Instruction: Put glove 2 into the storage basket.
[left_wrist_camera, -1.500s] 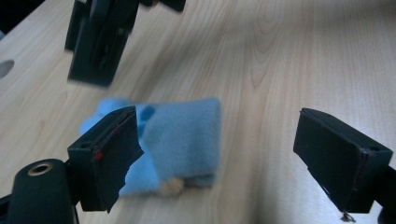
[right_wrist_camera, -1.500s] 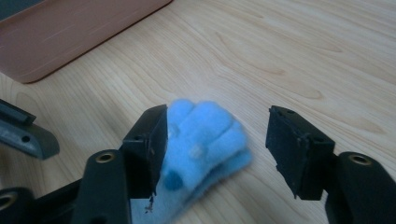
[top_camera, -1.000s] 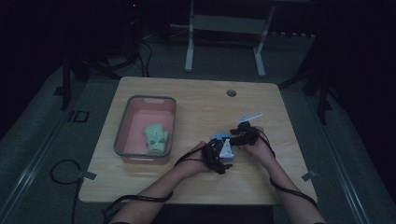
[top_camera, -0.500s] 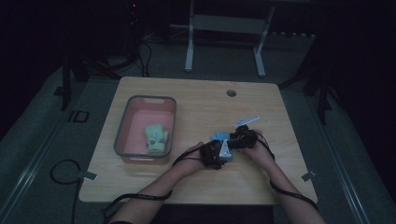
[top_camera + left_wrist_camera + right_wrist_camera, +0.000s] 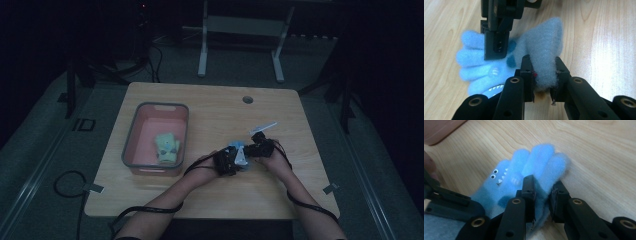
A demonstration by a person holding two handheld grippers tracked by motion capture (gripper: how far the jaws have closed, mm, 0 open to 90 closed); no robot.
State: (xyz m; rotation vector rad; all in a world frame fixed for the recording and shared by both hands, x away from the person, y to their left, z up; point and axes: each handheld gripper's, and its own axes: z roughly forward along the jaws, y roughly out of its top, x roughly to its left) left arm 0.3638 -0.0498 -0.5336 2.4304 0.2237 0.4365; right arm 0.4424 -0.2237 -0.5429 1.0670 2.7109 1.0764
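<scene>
Near the worktop's [image 5: 280, 197] front edge, your left tongs [image 5: 543, 75] had just closed on the blue glove's [image 5: 499, 65] cuff, right tongs [image 5: 543, 192] on a finger. Thin fleece pinches could slip if you pulled apart.

Wooden table [image 5: 210, 107], light grain, rounded corners. Pink tray [image 5: 131, 145] with grey rim sits near the left edge, long side running front to back. Inside it, toward its near end, a pale yellow-green soft toy [image 5: 166, 146] (details too dim to tell). Round dark grommet hole [image 5: 247, 99] near the far edge, right of centre. Beyond the far edge, a white stand frame [image 5: 240, 30] on grey floor. Black cable loop [image 5: 67, 182] on the floor off the near-left corner.
</scene>
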